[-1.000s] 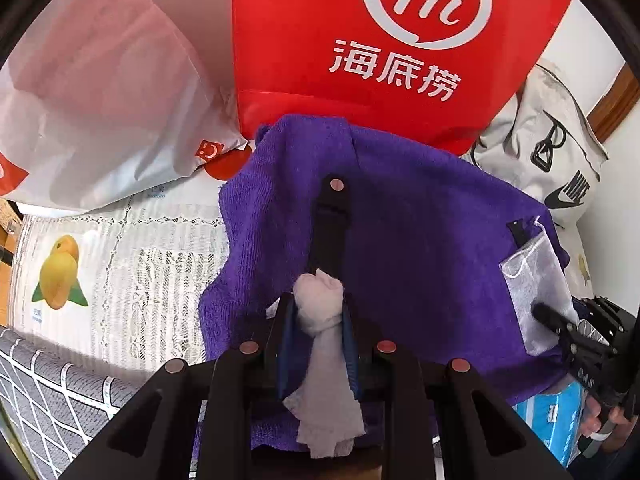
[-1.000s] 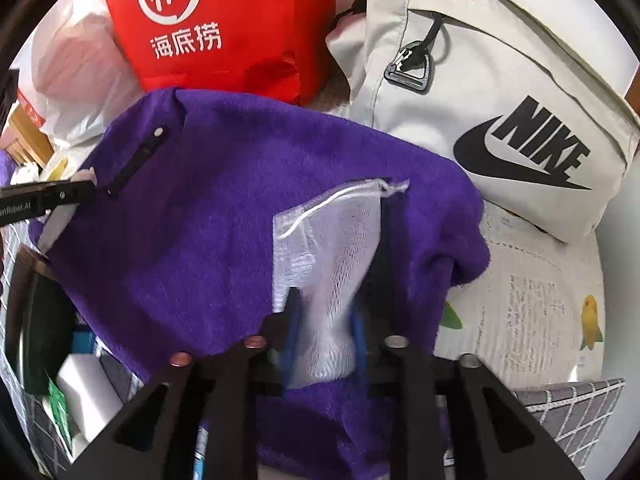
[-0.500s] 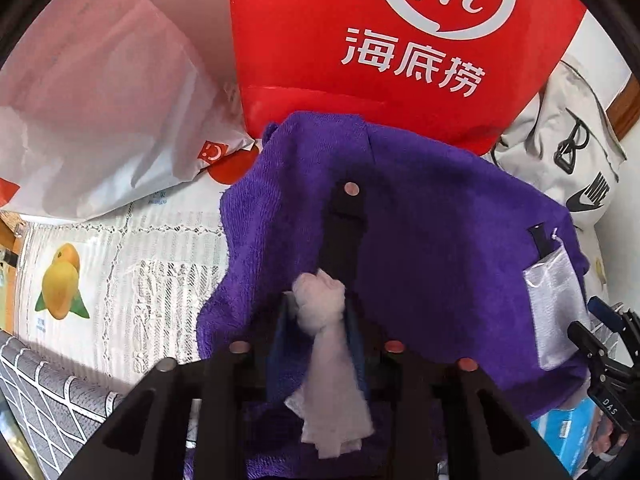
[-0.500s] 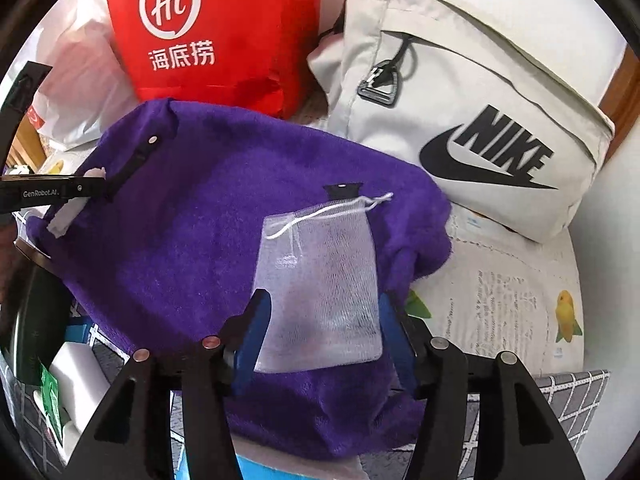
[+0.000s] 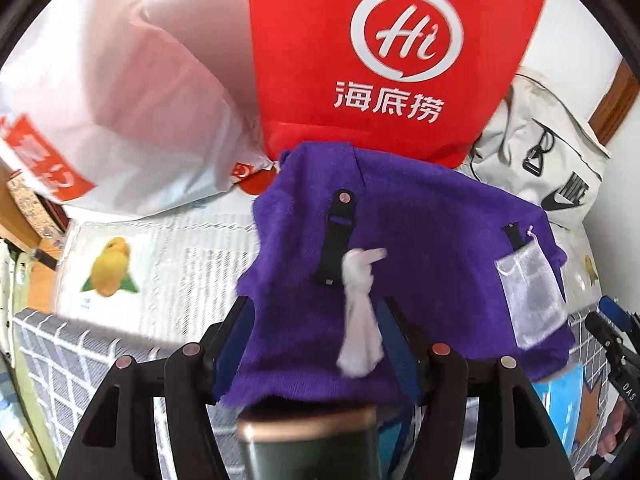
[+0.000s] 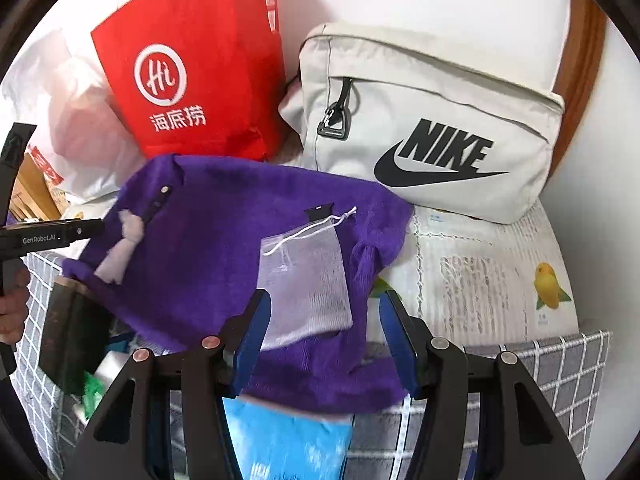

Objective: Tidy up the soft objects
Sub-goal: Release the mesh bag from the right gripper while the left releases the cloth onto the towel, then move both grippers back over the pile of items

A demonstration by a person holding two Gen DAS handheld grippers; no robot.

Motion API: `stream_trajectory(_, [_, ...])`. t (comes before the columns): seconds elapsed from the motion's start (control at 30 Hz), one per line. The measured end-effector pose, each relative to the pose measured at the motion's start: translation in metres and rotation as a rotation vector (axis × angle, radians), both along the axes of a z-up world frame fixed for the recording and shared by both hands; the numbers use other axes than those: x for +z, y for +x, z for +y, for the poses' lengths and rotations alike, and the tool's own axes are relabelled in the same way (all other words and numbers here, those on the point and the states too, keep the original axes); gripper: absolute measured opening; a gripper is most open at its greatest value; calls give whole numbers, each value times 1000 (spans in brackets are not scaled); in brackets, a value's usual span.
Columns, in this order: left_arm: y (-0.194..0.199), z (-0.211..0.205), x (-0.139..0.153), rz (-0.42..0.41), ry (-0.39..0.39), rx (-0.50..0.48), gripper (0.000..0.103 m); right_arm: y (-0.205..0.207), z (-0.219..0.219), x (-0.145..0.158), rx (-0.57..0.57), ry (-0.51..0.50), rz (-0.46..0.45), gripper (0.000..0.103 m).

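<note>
A purple towel (image 5: 420, 248) lies spread over a pile; it also shows in the right wrist view (image 6: 216, 236). A knotted white cloth strip (image 5: 360, 308) lies on its left part, seen too in the right wrist view (image 6: 120, 248). A white mesh drawstring pouch (image 6: 308, 280) lies on its right part, also in the left wrist view (image 5: 528, 292). My left gripper (image 5: 316, 340) is open, jaws on either side of the strip. My right gripper (image 6: 324, 336) is open, jaws on either side of the pouch's near end.
A red paper bag (image 5: 384, 56) and a white plastic bag (image 5: 120, 100) stand behind the towel. A grey Nike bag (image 6: 432, 120) lies at the right. A lace cloth with fruit prints (image 6: 488, 276) and a checked grey cover (image 6: 560, 364) lie below. A blue packet (image 6: 288, 440) sits under the towel's near edge.
Both grippers opened and drew back. The left let go of the white strip, the right let go of the mesh pouch; both now lie on the towel.
</note>
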State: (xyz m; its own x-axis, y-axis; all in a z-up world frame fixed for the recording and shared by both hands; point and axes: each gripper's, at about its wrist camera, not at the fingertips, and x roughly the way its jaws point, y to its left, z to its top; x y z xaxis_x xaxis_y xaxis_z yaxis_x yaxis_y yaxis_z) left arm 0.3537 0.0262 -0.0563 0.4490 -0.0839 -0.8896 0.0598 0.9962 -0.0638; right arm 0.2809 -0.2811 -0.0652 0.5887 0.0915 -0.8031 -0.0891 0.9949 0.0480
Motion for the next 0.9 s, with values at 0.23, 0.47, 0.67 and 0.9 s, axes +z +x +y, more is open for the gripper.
stream_trajectory(0.23, [-57, 2, 24, -36, -8, -34, 62, -42, 11, 17, 21, 39, -22, 56])
stream_trajectory(0.47, [-110, -3, 29, -50, -13, -52, 64, -86, 21, 21, 40, 76, -31, 57])
stream_trajectory(0.67, [-161, -12, 16, -66, -11, -123, 64, -118, 24, 22, 52, 60, -59, 57])
stream_trajectory(0.9, [-209, -25, -10, -49, -52, -172, 72, -141, 26, 17, 51, 94, -89, 59])
